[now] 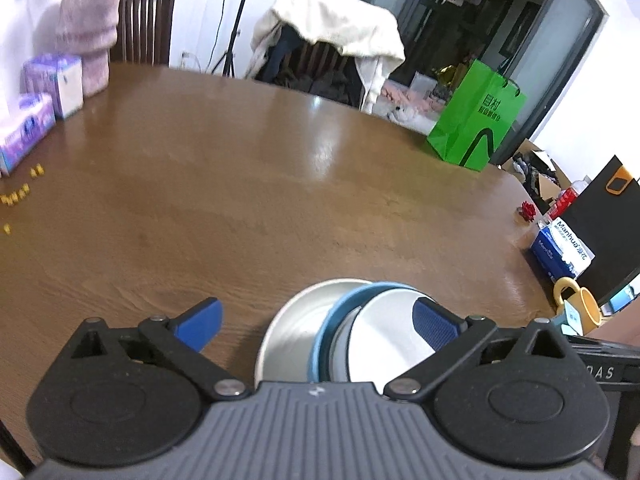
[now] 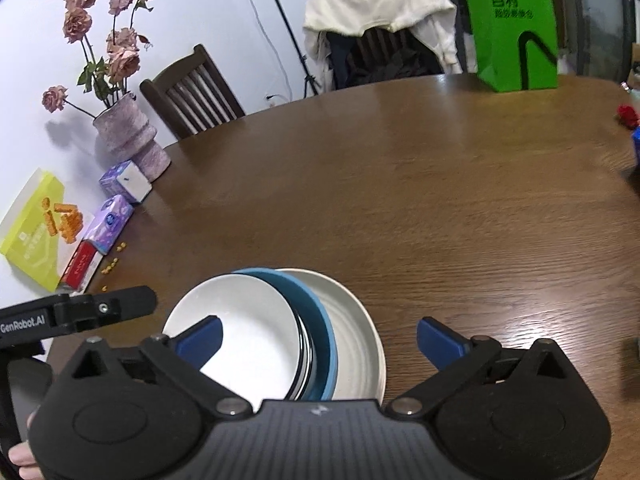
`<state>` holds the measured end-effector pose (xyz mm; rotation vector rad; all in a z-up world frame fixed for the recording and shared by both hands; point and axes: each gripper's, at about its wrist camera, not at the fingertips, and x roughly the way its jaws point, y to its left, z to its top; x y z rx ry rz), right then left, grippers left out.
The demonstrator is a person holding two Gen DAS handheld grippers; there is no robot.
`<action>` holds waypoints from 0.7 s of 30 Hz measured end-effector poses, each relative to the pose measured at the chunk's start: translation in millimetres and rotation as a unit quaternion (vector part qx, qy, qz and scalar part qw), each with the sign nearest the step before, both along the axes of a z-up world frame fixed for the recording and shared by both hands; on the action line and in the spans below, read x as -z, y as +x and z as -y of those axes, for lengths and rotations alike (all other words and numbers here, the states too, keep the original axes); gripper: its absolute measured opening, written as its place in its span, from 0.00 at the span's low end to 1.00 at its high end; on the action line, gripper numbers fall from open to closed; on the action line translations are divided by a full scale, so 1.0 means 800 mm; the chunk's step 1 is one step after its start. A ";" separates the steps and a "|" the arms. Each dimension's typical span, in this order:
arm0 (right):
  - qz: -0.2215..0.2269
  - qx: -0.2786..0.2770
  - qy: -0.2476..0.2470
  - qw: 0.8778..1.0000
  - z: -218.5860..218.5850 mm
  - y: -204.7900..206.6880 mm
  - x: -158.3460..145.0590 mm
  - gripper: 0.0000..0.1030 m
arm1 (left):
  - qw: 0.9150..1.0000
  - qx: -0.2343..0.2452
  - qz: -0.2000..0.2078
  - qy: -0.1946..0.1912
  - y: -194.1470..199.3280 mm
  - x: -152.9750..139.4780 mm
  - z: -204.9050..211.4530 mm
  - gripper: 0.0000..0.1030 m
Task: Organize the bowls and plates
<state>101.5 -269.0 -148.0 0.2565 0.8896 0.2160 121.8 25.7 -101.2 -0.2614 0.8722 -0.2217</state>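
Both sets of jaws stand wide apart and grip nothing. The left gripper point(image 1: 316, 322) hovers over the brown wooden bench point(image 1: 280, 184) with its blue pads spread; the stack of dishes sits low between them and toward the right-hand pad, which overlaps the white plate point(image 1: 384, 340) in the picture, though whether it touches cannot be told. The right gripper point(image 2: 320, 340) is likewise spread, and from its camera the same stack lies between the pads and nearer the left-hand one, with bare wood showing under the right-hand pad. The stack itself reads as a wide, pale shallow bowl point(image 2: 356, 320) at the bottom, a blue-rimmed bowl point(image 2: 316, 312) nested in it, and the white plate point(image 2: 248, 324) leaning on top, tilted toward one side, not lying flat. As a judgement, the gathering seems largely done: every plate and bowl visible is collected into this one pile near the front edge of the bench, and no other loose dish shows anywhere beyond the jaws. What may be left is small, perhaps squaring up the top plate, which sits off-centre and slanted, so that the pile rests evenly. Far beyond the jaws, a green paper bag point(image 2: 508, 28), a vase of dried roses point(image 2: 128, 136), tissue packs point(image 2: 114, 220) and a yellow mug point(image 1: 580, 304) stand at the bench's edges, well apart from the stack and not part of the job.
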 end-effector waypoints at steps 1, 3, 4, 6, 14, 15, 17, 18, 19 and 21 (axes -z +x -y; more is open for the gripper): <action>0.001 0.005 -0.002 1.000 -0.002 -0.003 -0.003 1.00 | 1.000 0.002 0.006 0.005 -0.001 -0.003 -0.002 1.00; 0.004 0.016 -0.006 1.000 -0.004 -0.009 -0.007 1.00 | 1.000 0.006 0.011 0.009 -0.004 -0.008 -0.007 1.00; 0.005 0.023 -0.007 1.000 -0.004 -0.013 -0.009 1.00 | 1.000 0.011 0.012 0.008 -0.005 -0.010 -0.010 1.00; 0.006 0.034 -0.004 0.999 -0.005 -0.021 -0.012 1.00 | 1.000 0.017 0.014 0.006 -0.007 -0.012 -0.015 1.00; 0.018 0.072 -0.009 0.997 -0.026 -0.052 -0.028 1.00 | 0.998 0.051 0.022 0.003 -0.019 -0.021 -0.033 1.00; 0.020 0.076 -0.009 0.997 -0.027 -0.056 -0.029 1.00 | 0.998 0.056 0.024 0.004 -0.020 -0.022 -0.034 1.00; 0.022 0.087 -0.011 0.996 -0.031 -0.064 -0.031 1.00 | 0.997 0.067 0.028 0.007 -0.023 -0.025 -0.036 1.00; 0.022 0.092 -0.012 0.995 -0.033 -0.068 -0.032 1.00 | 0.997 0.071 0.030 0.008 -0.025 -0.027 -0.037 1.00; 0.023 0.097 -0.013 0.995 -0.036 -0.073 -0.033 1.00 | 0.997 0.076 0.033 0.010 -0.027 -0.028 -0.037 1.00; 0.027 0.106 -0.017 0.994 -0.041 -0.082 -0.035 1.00 | 0.995 0.086 0.039 0.013 -0.030 -0.032 -0.039 1.00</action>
